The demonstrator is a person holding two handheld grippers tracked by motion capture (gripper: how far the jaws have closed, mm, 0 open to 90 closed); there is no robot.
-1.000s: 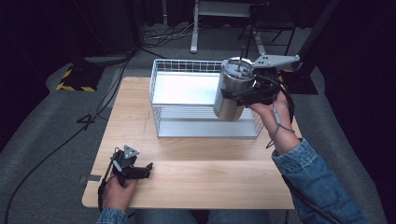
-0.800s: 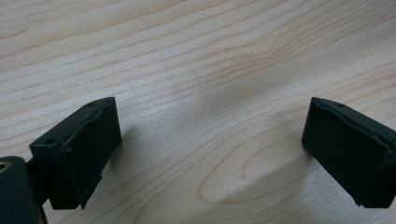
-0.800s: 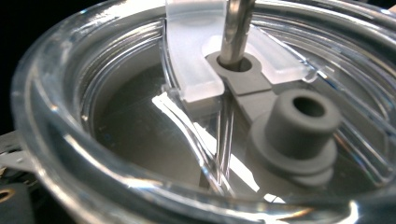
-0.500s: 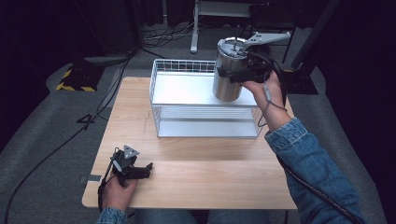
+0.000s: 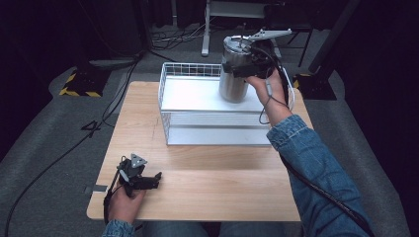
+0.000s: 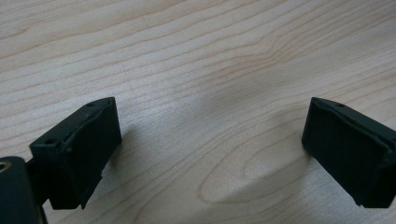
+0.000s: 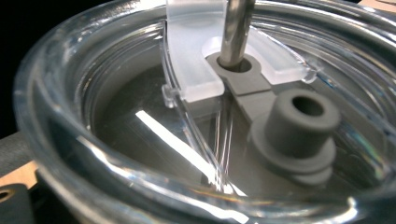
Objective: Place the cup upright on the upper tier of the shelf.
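Observation:
A steel tumbler (image 5: pixel 233 81) with a clear lid (image 7: pixel 116 154) and a metal straw (image 7: pixel 236 28) is upright over the right rear part of a white wire basket (image 5: pixel 190 65). My right gripper (image 5: pixel 245 67) is shut on it near its top; whether its base touches the basket floor I cannot tell. The right gripper view looks closely down onto the lid and its grey stopper (image 7: pixel 299 126). At the front left of the wooden table (image 5: pixel 222 177) my left gripper (image 5: pixel 149 179) lies open, its jaws wide apart over bare wood (image 6: pixel 210 70) with nothing between them (image 6: pixel 210 149).
The basket stands at the table's far middle, its tall wire walls (image 5: pixel 217 133) facing me. A cable (image 5: pixel 64 148) trails off the table's left side over the grey floor. A yellow-and-black marked block (image 5: pixel 79 84) lies on the floor at far left.
My right gripper has carried the tumbler away from me and a little left, from the basket's right front edge to over its rear part. The left gripper has stayed still.

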